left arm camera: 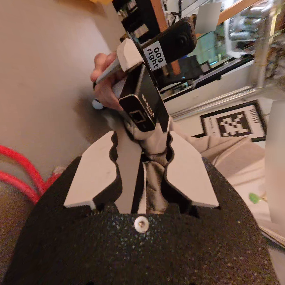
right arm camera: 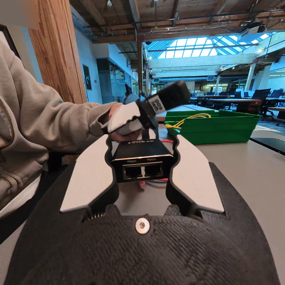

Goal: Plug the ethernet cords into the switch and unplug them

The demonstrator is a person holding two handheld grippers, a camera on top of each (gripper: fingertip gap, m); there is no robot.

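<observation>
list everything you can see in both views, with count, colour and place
switch: 1, black, between the right gripper's fingers, off the table, two ports empty
red cord: 1, red, plug on the table under the switch
yellow cord: 1, yellow, in the bin
bin: 1, green, far on the table
table: 1, grey
marker sheet: 1, black and white, on the table
right gripper: shut on the switch
left gripper: open, nothing held
hand: on the right gripper's handle
sleeve: grey
</observation>
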